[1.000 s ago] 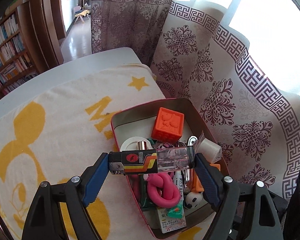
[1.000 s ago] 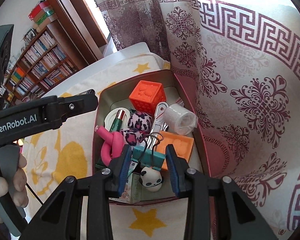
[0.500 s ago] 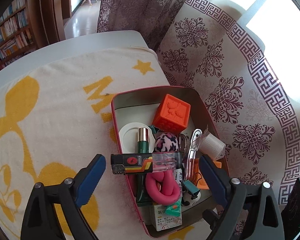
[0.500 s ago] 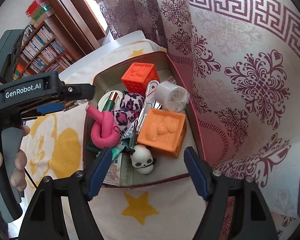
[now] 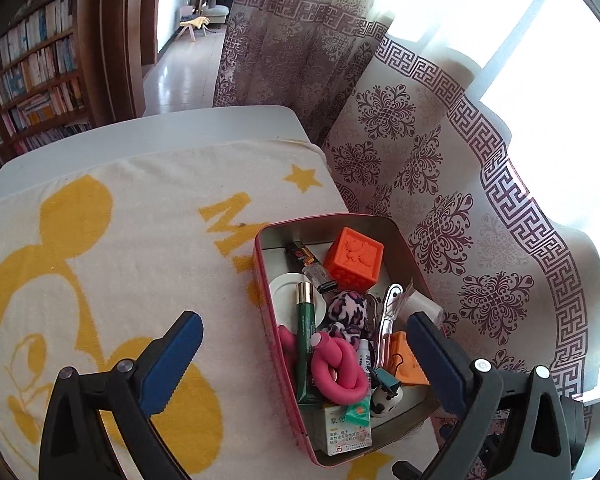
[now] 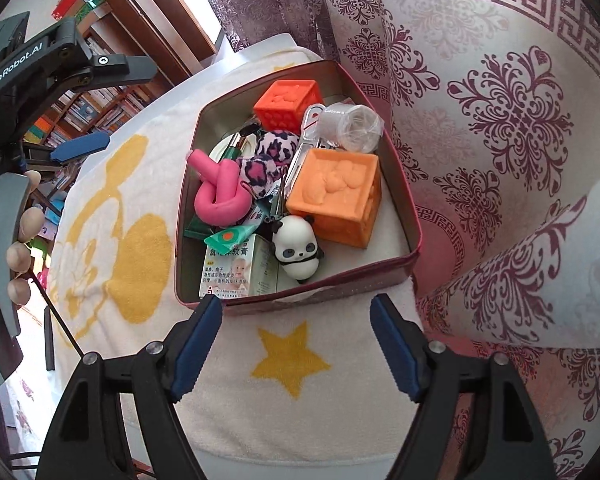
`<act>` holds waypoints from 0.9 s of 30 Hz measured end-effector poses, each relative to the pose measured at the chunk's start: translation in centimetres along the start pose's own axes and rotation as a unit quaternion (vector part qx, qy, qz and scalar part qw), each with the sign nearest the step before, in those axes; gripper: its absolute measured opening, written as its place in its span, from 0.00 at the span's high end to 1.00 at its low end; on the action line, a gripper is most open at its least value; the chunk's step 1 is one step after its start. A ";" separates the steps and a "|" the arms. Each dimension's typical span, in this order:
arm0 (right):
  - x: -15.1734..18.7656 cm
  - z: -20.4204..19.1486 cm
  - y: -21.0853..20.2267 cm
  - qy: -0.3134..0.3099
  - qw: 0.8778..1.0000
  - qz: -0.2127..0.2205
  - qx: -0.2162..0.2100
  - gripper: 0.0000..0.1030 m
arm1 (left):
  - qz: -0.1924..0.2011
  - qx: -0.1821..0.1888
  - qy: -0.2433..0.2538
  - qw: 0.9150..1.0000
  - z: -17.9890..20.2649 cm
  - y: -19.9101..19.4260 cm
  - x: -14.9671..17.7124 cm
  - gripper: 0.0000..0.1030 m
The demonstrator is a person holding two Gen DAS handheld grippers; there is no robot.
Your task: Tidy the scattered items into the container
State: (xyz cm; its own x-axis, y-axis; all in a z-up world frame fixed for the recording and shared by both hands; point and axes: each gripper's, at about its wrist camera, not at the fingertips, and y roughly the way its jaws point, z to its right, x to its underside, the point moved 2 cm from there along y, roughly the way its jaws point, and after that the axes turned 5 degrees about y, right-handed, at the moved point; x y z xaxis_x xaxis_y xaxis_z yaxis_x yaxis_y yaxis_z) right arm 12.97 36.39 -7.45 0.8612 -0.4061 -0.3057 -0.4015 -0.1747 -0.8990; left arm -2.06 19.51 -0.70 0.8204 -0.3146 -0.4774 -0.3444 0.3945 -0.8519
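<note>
A red-rimmed tin (image 5: 260,280) (image 6: 400,168) stands on the towel, filled with several small items. A black lighter (image 5: 310,262) lies at its back beside an orange-red cube (image 5: 354,258) (image 6: 288,104). A pink knot (image 6: 218,196), a light orange cube (image 6: 336,196), a panda figure (image 6: 298,252) and a medicine box (image 6: 236,268) fill the front. My left gripper (image 5: 302,322) hangs open above the tin's left side, holding nothing. My right gripper (image 6: 296,304) is just in front of the tin's near wall, its jaws still opening, with nothing between them.
The white towel with yellow cartoon print (image 5: 100,260) covers a pale table (image 5: 180,124). A patterned curtain (image 6: 500,120) hangs right against the tin's far side. Bookshelves (image 5: 32,80) stand to the left. A person's fingers (image 6: 24,232) grip the left tool.
My left gripper opened and the lighter dropped into the back of the tin. My right gripper let go of a teal binder clip, opened wide and drew back to the tin's front.
</note>
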 end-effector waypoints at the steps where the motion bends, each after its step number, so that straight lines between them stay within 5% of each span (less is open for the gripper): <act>1: 0.3 -0.1 0.1 -0.002 1.000 -0.006 0.001 0.22 | 0.002 -0.014 0.007 1.000 -0.1 -0.6 0.4 0.00; 4: 1.1 -0.5 0.4 -0.014 1.000 -0.021 0.009 0.22 | 0.006 -0.050 0.008 0.999 -0.3 -2.2 1.7 0.00; 8: 1.7 -1.1 0.2 -0.033 0.999 -0.030 0.020 0.22 | -0.017 -0.057 -0.051 0.997 -1.5 -3.7 3.0 0.00; 10: 1.7 -1.3 -0.3 -0.041 0.999 -0.025 0.024 0.22 | 0.001 -0.069 -0.065 0.996 -1.6 -5.1 3.8 0.00; 15: 1.4 -1.8 -2.2 -0.073 0.997 0.006 0.038 0.21 | 0.057 -0.166 0.020 0.984 1.5 -8.9 4.7 0.00; 21: 1.1 -1.1 -3.4 -0.070 0.997 0.019 0.040 0.21 | 0.059 -0.141 0.037 0.988 4.1 -10.8 4.6 0.00; 27: 1.0 -0.2 -4.1 -0.064 0.997 0.029 0.039 0.21 | 0.069 -0.163 0.055 0.983 6.2 -11.6 4.6 0.00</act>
State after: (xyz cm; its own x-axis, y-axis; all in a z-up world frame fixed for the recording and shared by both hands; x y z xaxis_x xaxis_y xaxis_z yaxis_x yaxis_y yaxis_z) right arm 15.39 36.50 -3.96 0.8717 -0.2954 -0.3909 -0.4306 -0.0815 -0.8988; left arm 8.52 18.89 8.31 0.7075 -0.3769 -0.5978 -0.5911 0.1482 -0.7929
